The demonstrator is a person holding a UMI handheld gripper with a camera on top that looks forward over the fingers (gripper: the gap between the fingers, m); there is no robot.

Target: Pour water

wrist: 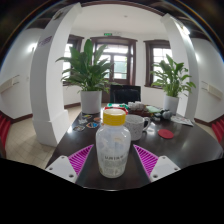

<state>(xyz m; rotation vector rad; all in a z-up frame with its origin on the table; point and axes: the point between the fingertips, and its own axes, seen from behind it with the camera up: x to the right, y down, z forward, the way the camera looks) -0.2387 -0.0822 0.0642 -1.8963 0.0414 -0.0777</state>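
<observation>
A clear plastic bottle (112, 148) with a yellow cap and a white label stands upright on the dark table (190, 145), between my fingers. My gripper (113, 160) is open. The magenta pads (80, 157) lie at either side of the bottle. The left pad is almost at the bottle's wall and a narrow gap shows at the right pad. A white cup (137, 123) stands on the table just beyond the bottle, to its right.
Several small items lie further back on the table, among them a red one (167, 133). Two large potted plants (91, 75) (173, 80) stand behind the table by the windows. A white pillar (52, 80) stands to the left.
</observation>
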